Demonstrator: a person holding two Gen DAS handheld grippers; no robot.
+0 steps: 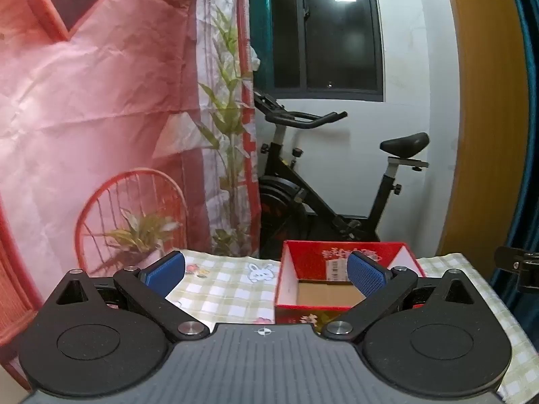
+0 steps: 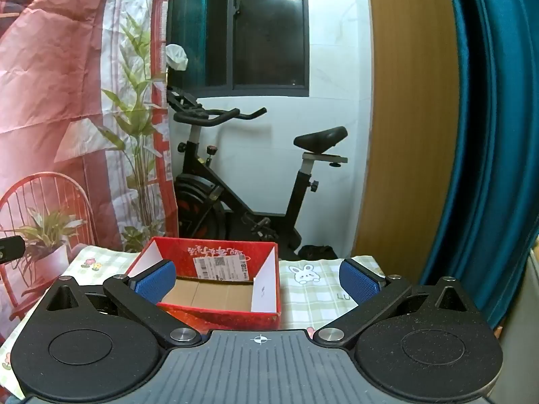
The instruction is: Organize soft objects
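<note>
- My left gripper is spread wide with nothing between its blue pads.
- My right gripper is just as wide and grasps nothing.
- The red box sits on the checked cloth, open at the top, with only its bare cardboard floor showing.
- No soft objects are in view from either wrist.
- An exercise bike stands behind the table, under the window.

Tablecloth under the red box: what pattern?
Pale green and white check with cartoon rabbits and small flowers on the tablecloth; clearest in the right wrist view.
</note>
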